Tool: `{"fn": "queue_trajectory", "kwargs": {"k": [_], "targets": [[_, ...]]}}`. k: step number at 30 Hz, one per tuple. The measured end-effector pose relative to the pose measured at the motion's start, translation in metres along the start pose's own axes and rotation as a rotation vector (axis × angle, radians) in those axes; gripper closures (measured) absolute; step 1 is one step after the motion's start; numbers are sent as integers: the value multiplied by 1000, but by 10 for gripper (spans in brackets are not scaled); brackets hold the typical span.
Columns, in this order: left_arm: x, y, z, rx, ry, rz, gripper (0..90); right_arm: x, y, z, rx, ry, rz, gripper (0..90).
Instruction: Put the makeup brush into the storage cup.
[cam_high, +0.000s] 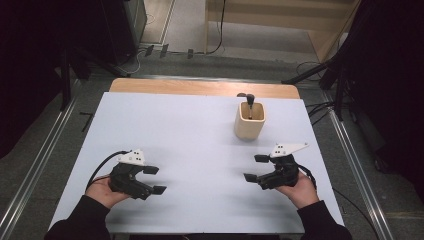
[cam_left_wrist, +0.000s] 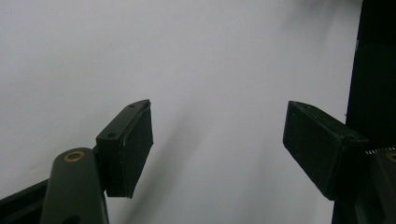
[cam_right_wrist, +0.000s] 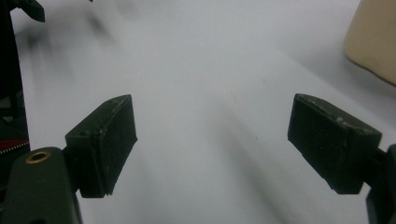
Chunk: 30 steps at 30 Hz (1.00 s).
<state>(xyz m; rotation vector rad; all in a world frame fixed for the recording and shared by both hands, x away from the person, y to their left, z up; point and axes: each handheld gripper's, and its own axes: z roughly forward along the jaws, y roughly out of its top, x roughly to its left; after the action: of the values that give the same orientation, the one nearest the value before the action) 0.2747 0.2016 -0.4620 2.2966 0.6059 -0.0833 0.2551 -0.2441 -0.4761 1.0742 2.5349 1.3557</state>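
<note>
Nearest the person, both sleeves come in from the bottom of the high view, each hand holding a gripper low over the white surface (cam_high: 200, 150). The left gripper (cam_high: 156, 180) sits at the near left, pointing right toward the middle, its jaws standing wide apart with nothing between them. In the left gripper view the left gripper (cam_left_wrist: 217, 149) shows bare white sheet between its two black pads. The right gripper (cam_high: 256, 168) sits at the near right, pointing left toward the middle, its jaws spread wide and empty. In the right gripper view the right gripper (cam_right_wrist: 212, 144) has blank sheet between the pads, and the picture is smeared.

Farther off, beyond the right gripper and apart from it, a beige cup (cam_high: 249, 121) stands upright on the surface, right of centre. A dark tool (cam_high: 250, 102) stands in it, its head above the rim. An edge of the cup (cam_right_wrist: 373, 39) shows at the upper right of the right gripper view.

Past the sheet, a strip of wooden tabletop (cam_high: 200, 88) shows at the far edge.
</note>
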Motion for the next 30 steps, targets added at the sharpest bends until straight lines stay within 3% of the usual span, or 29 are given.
{"fn": "queue_trajectory", "kwargs": {"k": [8,11,17,30], "targets": [[-2,-2,-2,2,17,16,250,1,-9,-12,5,-36,-10,163],[-2,-3,-2,2,20,13,250,0,-12,-14,13,-33,-5,163],[-1,-2,-2,2,21,12,249,-4,-13,-14,18,-21,-40,163],[-1,-3,-1,10,22,15,244,-9,-14,-14,18,-27,-28,163]]}}
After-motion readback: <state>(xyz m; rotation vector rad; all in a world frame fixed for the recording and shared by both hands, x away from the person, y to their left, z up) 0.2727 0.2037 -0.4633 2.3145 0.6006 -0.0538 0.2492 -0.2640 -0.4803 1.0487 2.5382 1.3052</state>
